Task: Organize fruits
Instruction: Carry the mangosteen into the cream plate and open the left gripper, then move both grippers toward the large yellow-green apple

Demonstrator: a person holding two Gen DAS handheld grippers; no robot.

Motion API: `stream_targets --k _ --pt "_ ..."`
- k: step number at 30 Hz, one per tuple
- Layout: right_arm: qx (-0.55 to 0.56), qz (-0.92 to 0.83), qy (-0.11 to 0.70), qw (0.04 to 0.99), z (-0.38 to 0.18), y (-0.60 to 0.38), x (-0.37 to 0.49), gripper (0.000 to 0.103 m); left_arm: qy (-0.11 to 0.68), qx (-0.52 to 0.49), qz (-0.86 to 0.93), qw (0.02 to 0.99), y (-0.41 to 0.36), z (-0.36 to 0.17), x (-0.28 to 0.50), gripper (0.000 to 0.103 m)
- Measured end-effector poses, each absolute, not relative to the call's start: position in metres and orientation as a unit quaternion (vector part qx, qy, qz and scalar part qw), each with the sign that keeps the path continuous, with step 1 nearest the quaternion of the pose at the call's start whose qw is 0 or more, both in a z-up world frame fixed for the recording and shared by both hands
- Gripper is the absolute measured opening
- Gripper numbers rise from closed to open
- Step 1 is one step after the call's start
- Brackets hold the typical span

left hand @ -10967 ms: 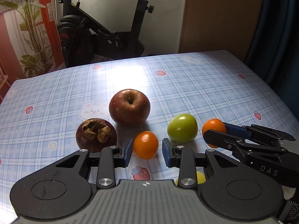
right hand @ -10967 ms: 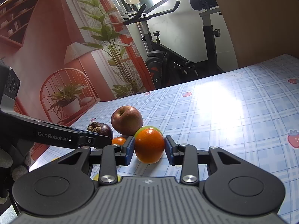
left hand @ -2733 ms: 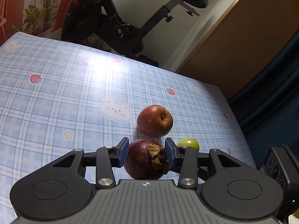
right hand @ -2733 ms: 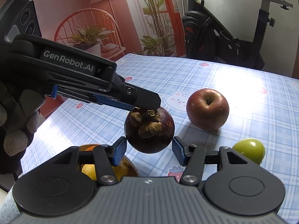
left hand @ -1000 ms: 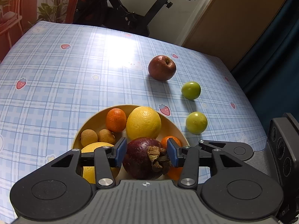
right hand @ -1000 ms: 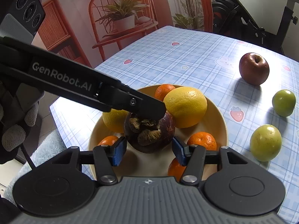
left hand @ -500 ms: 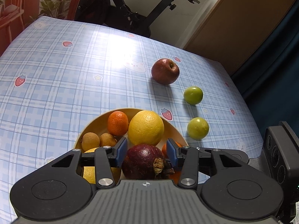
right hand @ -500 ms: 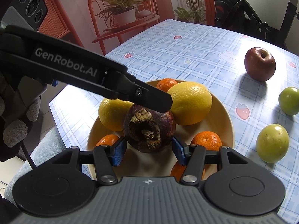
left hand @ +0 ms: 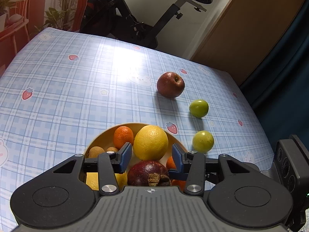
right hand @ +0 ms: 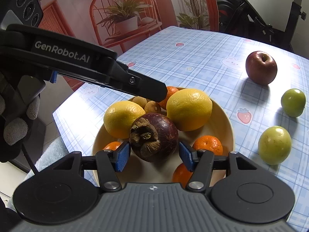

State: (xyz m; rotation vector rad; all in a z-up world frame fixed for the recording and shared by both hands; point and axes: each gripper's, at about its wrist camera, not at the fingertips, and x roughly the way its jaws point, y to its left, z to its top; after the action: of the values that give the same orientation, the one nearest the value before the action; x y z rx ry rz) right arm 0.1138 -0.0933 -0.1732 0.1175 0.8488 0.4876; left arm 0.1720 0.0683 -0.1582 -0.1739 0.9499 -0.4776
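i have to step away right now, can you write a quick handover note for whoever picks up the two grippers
Left gripper: open, empty, above the bowl.
Right gripper: open, empty, just short of the mangosteen.
Done: the mangosteen lies released in the bowl, leaning on the two lemons, with small oranges and two brown fruits around it.
Left: the red apple and two green fruits sit on the tablecloth, to the right of the bowl and beyond it in the left wrist view. Likely take the nearer green one first.
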Motion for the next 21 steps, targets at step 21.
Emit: stream_targets --k 21 --pt "0.095 0.11 0.321 0.936 -0.156 -0.199 0.091 0.059 0.393 -0.018 -0.223 0.892 0.014 -0.137 0.174 0.048"
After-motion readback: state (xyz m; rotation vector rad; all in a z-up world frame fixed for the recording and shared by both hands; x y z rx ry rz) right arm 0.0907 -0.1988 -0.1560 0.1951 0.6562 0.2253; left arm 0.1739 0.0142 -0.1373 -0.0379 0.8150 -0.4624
